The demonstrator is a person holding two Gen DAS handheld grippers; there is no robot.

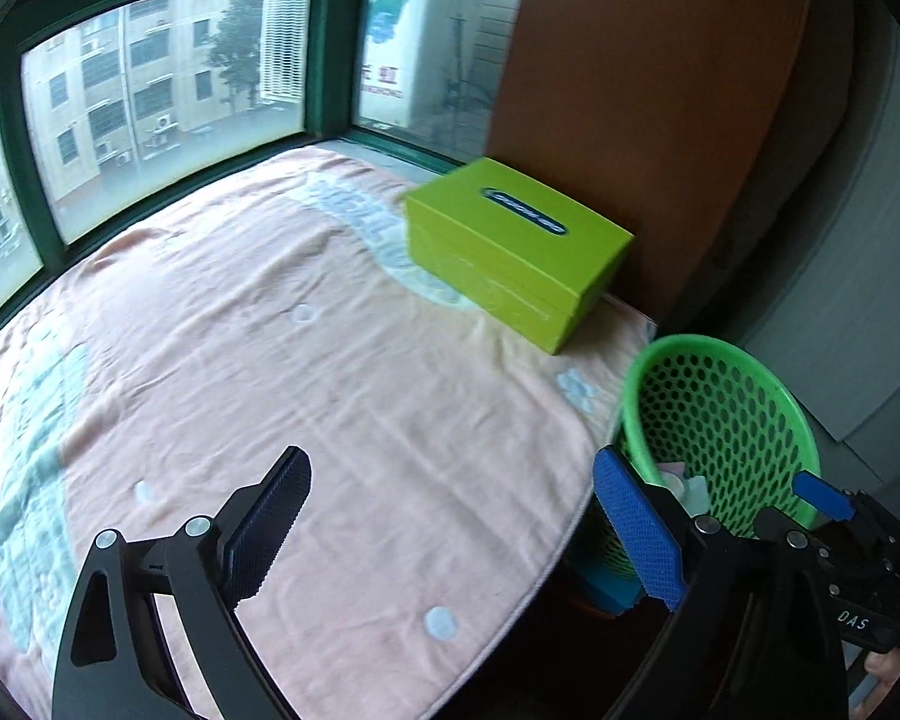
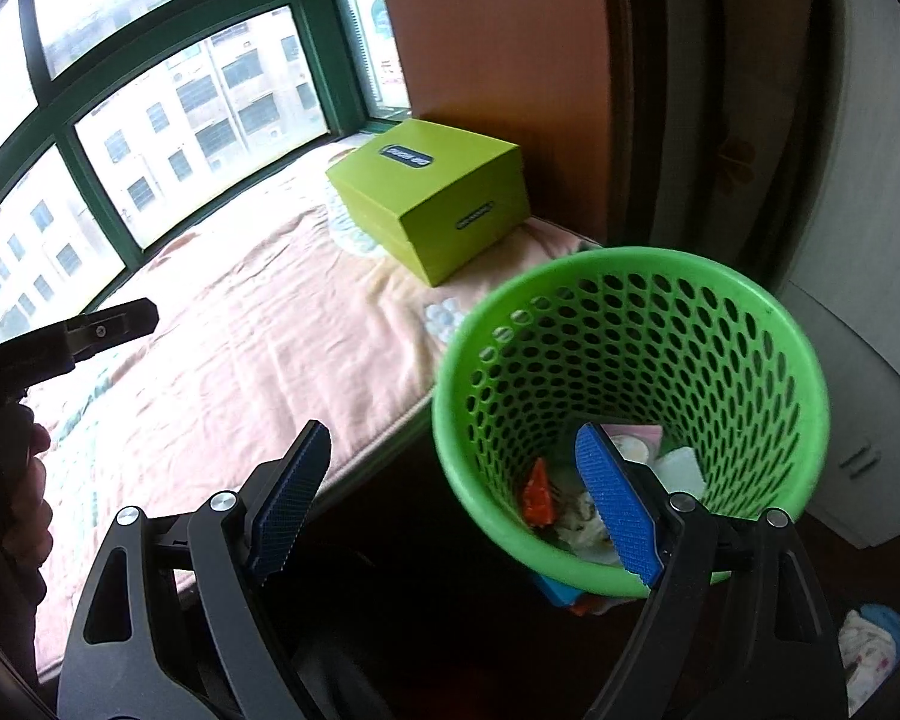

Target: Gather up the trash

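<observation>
A green perforated trash basket point(image 2: 768, 360) stands beside the bed's right edge; it also shows in the left wrist view point(image 1: 768, 414). Inside lie crumpled white paper point(image 2: 684, 468) and an orange wrapper point(image 2: 537, 495). My right gripper point(image 2: 456, 504) is open and empty, its right finger over the basket's mouth, its left finger over the bed edge. My left gripper point(image 1: 456, 516) is open and empty above the peach blanket point(image 1: 306, 360), left of the basket. The right gripper's blue finger point(image 1: 822, 495) shows by the basket.
A lime-green box point(image 1: 510, 246) sits on the blanket near the brown wooden panel point(image 1: 630, 90); it also shows in the right wrist view point(image 2: 432, 192). Green-framed windows point(image 1: 168, 78) line the far side. A white cabinet point(image 2: 870, 390) stands right of the basket. Cloth point(image 2: 870, 642) lies on the floor.
</observation>
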